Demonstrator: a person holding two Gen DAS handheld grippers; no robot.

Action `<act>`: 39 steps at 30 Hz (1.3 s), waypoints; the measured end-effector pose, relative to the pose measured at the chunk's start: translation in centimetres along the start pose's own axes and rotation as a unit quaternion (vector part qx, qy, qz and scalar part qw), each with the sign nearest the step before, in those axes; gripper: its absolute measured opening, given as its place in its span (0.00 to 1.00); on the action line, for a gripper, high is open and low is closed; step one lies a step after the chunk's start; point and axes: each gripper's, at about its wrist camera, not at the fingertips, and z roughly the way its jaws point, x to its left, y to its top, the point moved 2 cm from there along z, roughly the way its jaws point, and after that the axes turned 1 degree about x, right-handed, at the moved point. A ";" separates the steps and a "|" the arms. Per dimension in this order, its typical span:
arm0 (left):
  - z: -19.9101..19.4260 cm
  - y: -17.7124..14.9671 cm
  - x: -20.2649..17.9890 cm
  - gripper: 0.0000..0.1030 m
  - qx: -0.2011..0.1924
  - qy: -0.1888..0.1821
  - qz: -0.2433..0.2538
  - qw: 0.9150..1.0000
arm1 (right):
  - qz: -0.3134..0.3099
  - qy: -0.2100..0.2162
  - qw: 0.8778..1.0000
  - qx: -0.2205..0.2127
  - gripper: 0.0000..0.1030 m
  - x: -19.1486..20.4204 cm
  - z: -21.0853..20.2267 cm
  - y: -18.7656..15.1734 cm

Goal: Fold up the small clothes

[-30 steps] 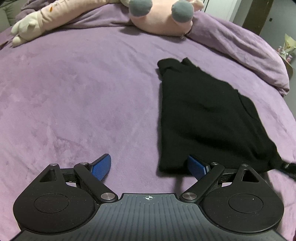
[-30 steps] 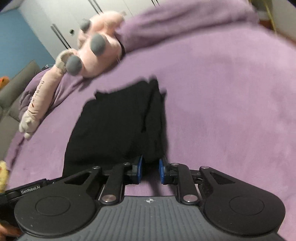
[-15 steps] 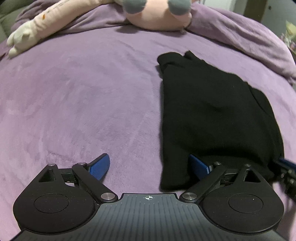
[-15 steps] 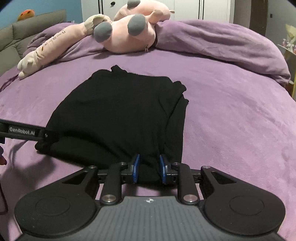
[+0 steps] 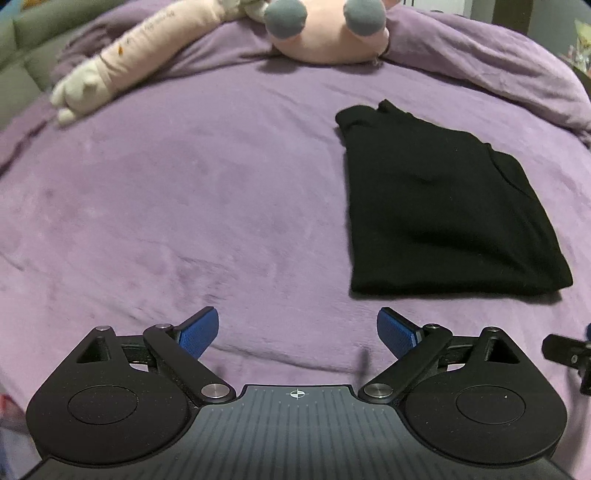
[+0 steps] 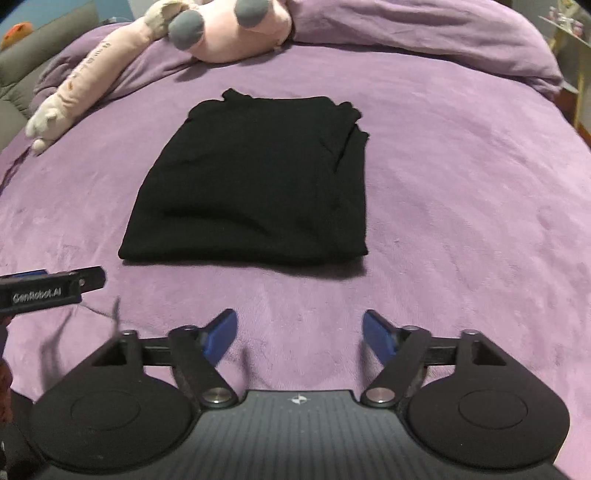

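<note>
Right wrist view: "GenRobot.AI" on the left tool, both tools spread, right tool just opened, empty, near the black garment

One folded black garment, one plush toy, two claws.

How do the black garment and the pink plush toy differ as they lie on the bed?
The black garment lies flat, folded into a neat block; the pink plush toy is bulky and rounded. The garment sits mid-bed, near both open tools; the toy lies at the far end, against the bunched purple duvet. Both rest untouched on the purple bedspread.
</note>
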 end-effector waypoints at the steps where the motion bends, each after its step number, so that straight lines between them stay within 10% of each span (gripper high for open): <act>1: -0.4 0.2 -0.2 0.95 -0.001 0.006 0.006 1.000 | 0.002 -0.007 1.000 0.002 0.79 0.2 -0.2 0.2; 39: -2.5 1.7 -2.2 0.97 0.037 -0.009 0.053 0.998 | 0.038 -0.091 0.995 0.030 0.84 1.4 -1.8 2.8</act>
